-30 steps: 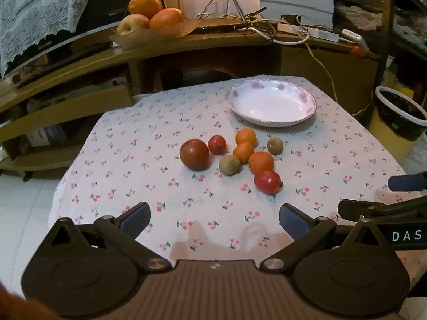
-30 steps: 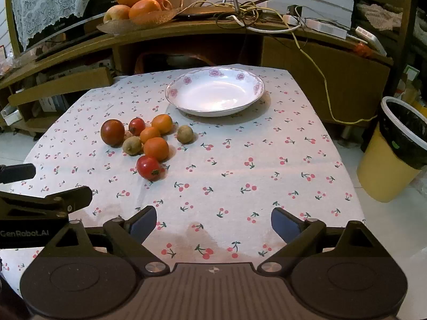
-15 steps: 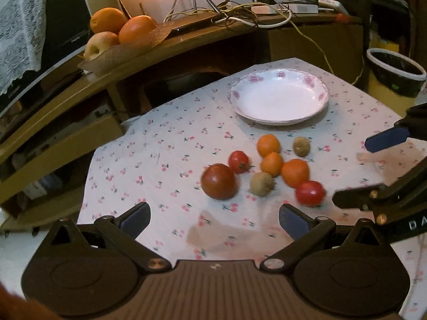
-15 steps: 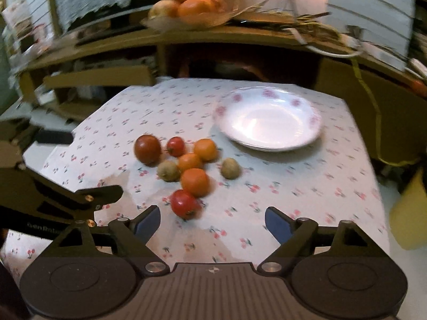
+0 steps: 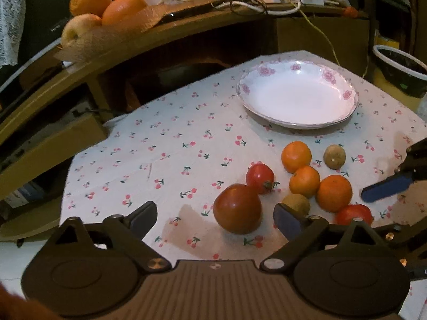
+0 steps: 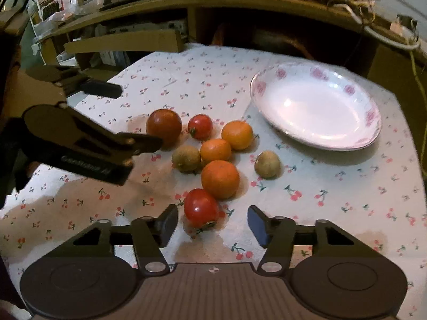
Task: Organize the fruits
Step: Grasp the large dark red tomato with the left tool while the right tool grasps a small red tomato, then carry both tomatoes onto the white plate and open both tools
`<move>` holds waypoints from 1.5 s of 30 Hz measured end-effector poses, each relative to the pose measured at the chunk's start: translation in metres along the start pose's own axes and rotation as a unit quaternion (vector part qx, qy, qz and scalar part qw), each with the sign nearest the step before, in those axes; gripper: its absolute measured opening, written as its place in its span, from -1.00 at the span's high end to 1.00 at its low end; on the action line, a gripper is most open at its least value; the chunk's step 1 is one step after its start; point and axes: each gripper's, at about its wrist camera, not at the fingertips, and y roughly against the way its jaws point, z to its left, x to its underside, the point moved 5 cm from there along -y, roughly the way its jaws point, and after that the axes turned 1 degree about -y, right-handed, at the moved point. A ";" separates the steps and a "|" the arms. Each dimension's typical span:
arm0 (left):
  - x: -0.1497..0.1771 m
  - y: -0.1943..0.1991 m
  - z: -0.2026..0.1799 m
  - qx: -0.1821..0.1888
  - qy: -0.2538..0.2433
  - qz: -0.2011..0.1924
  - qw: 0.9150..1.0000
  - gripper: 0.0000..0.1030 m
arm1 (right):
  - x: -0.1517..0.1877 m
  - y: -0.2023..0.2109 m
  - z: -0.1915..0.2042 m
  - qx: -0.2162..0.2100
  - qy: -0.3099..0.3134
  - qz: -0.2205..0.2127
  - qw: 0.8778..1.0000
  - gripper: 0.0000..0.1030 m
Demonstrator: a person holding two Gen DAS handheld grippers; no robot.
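Note:
Several fruits lie clustered on the cherry-print tablecloth (image 5: 173, 146), in front of an empty white flowered plate (image 5: 296, 98). My left gripper (image 5: 214, 217) straddles the big dark red fruit (image 5: 237, 209). Its jaws are closing, and neither pad touches the fruit. My right gripper (image 6: 212, 224) has the nearest red tomato (image 6: 200, 208) between its fingers. Those jaws are also closing, with a small gap on each side. Behind the tomato lie three oranges (image 6: 220, 178), two brown kiwis (image 6: 186, 158) and a smaller tomato (image 6: 200, 126).
A wooden shelf behind the table carries a dish of oranges and an apple (image 5: 101, 13) and tangled cables (image 5: 253, 2). A lined waste bin (image 5: 400, 72) stands off the table's far right. The table's left edge drops to the floor.
Both grippers moved forward and down onto the fruit cluster and rolled. The right jaws narrowed markedly around the tomato. The left jaws narrowed slightly around the dark red fruit.

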 end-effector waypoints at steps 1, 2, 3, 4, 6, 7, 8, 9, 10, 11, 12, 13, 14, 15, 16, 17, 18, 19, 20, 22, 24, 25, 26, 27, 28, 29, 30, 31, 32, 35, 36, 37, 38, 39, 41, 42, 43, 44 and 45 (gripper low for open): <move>0.000 -0.003 -0.001 0.004 -0.001 0.004 1.000 -0.79 | 0.000 -0.001 0.000 -0.002 0.001 0.002 1.000 0.06; 0.000 -0.007 -0.002 0.008 0.000 0.009 1.000 -0.74 | 0.000 -0.002 0.001 -0.003 0.004 0.001 1.000 0.09; 0.001 -0.010 -0.002 0.015 0.002 0.016 1.000 -0.61 | 0.000 -0.002 0.002 -0.004 0.010 0.000 1.000 0.12; 0.001 -0.014 -0.003 0.020 0.004 0.022 1.000 -0.45 | 0.000 -0.002 0.004 -0.006 0.015 -0.001 1.000 0.19; -0.001 -0.018 -0.004 0.029 0.010 0.023 0.999 -0.39 | 0.000 -0.002 0.004 -0.010 0.020 -0.002 1.000 0.31; -0.003 -0.019 -0.004 0.030 0.011 0.024 0.999 -0.34 | 0.001 -0.001 0.005 -0.012 0.021 -0.001 1.000 0.41; -0.005 -0.021 -0.004 0.031 0.013 0.025 0.999 -0.31 | 0.001 0.000 0.005 -0.013 0.021 0.000 1.000 0.41; -0.006 -0.022 -0.004 0.035 0.016 0.025 0.999 -0.25 | 0.002 0.001 0.006 -0.012 0.022 0.000 1.000 0.41; -0.006 -0.023 -0.004 0.040 0.021 0.026 0.999 -0.14 | 0.001 0.001 0.005 -0.012 0.021 0.001 1.000 0.41; -0.007 -0.023 -0.004 0.049 0.026 0.028 0.998 -0.06 | 0.002 0.001 0.004 -0.014 0.019 0.002 1.000 0.42; -0.007 -0.022 -0.005 0.056 0.027 0.031 0.998 0.06 | 0.002 0.002 0.003 -0.017 0.015 0.003 1.000 0.42; -0.007 -0.021 -0.006 0.058 0.025 0.033 0.997 0.10 | 0.003 0.003 0.000 -0.019 0.010 0.005 1.000 0.42; -0.006 -0.020 -0.007 0.059 0.021 0.035 0.997 0.11 | 0.003 0.004 -0.002 -0.020 0.006 0.005 1.000 0.42; -0.006 -0.019 -0.008 0.058 0.019 0.036 0.997 0.11 | 0.004 0.005 -0.005 -0.021 0.001 0.004 1.000 0.42; -0.005 -0.018 -0.008 0.059 0.019 0.038 0.997 0.11 | 0.006 0.007 -0.008 -0.021 -0.005 0.004 1.000 0.42; -0.004 -0.017 -0.008 0.061 0.020 0.040 0.997 0.12 | 0.006 0.007 -0.011 -0.022 -0.009 0.005 1.000 0.42; -0.003 -0.016 -0.007 0.064 0.023 0.041 0.997 0.12 | 0.007 0.007 -0.014 -0.023 -0.014 0.006 1.000 0.42; -0.002 -0.015 -0.005 0.068 0.026 0.043 0.996 0.12 | 0.009 0.008 -0.017 -0.023 -0.018 0.007 1.000 0.42; -0.002 -0.014 -0.004 0.072 0.029 0.044 0.996 0.13 | 0.009 0.009 -0.018 -0.023 -0.021 0.007 0.999 0.42; -0.001 -0.013 -0.003 0.076 0.033 0.046 0.996 0.13 | 0.009 0.012 -0.021 -0.024 -0.028 0.006 0.999 0.42; 0.000 -0.012 -0.002 0.078 0.035 0.048 0.995 0.13 | 0.007 0.015 -0.024 -0.026 -0.034 0.002 0.999 0.42; -0.001 -0.012 -0.001 0.079 0.036 0.049 0.995 0.13 | 0.005 0.017 -0.024 -0.026 -0.035 -0.001 0.999 0.42; -0.001 -0.011 -0.001 0.081 0.038 0.051 0.995 0.13 | 0.004 0.018 -0.025 -0.026 -0.036 -0.004 0.999 0.42; -0.001 -0.010 -0.001 0.083 0.041 0.051 0.994 0.13 | 0.003 0.020 -0.026 -0.026 -0.037 -0.007 0.999 0.42; -0.002 -0.009 -0.001 0.085 0.043 0.050 0.994 0.13 | 0.003 0.022 -0.027 -0.025 -0.038 -0.009 0.999 0.43; -0.004 -0.007 -0.001 0.087 0.043 0.048 0.994 0.13 | 0.002 0.024 -0.029 -0.023 -0.041 -0.013 0.999 0.43; -0.006 -0.006 -0.002 0.088 0.042 0.046 0.994 0.13 | -0.002 0.025 -0.032 -0.022 -0.045 -0.017 0.999 0.42; -0.009 -0.005 -0.003 0.089 0.042 0.043 0.994 0.13 | -0.004 0.027 -0.035 -0.020 -0.050 -0.022 0.998 0.42; -0.011 -0.004 -0.004 0.090 0.043 0.041 0.994 0.13 | -0.008 0.028 -0.038 -0.019 -0.055 -0.026 0.998 0.42; -0.021 -0.002 -0.005 0.092 0.047 0.032 0.994 0.13 | -0.015 0.031 -0.045 -0.012 -0.062 -0.035 0.997 0.42; -0.024 -0.001 -0.005 0.093 0.051 0.029 0.994 0.13 | -0.016 0.031 -0.047 -0.008 -0.065 -0.038 0.997 0.42; -0.028 -0.001 -0.006 0.096 0.056 0.026 0.993 0.13 | -0.018 0.031 -0.049 -0.004 -0.067 -0.041 0.997 0.42; -0.034 -0.001 -0.007 0.100 0.060 0.023 0.993 0.13 | -0.022 0.031 -0.052 -0.001 -0.070 -0.044 0.997 0.42; -0.040 -0.002 -0.009 0.103 0.063 0.019 0.992 0.13 | -0.027 0.032 -0.055 0.001 -0.074 -0.048 0.996 0.42; -0.055 -0.004 -0.014 0.109 0.068 0.012 0.992 0.13 | -0.037 0.032 -0.061 0.009 -0.078 -0.058 0.995 0.42; -0.062 -0.006 -0.016 0.113 0.071 0.008 0.991 0.13 | -0.041 0.032 -0.065 0.013 -0.081 -0.061 0.995 0.42; -0.070 -0.007 -0.019 0.118 0.073 0.002 0.990 0.13 | -0.046 0.031 -0.068 0.017 -0.082 -0.065 0.994 0.42; -0.076 -0.009 -0.023 0.119 0.073 -0.002 0.990 0.13 | -0.050 0.029 -0.071 0.021 -0.084 -0.068 0.994 0.42; -0.083 -0.012 -0.027 0.121 0.070 -0.006 0.990 0.13 | -0.054 0.028 -0.075 0.026 -0.085 -0.072 0.993 0.42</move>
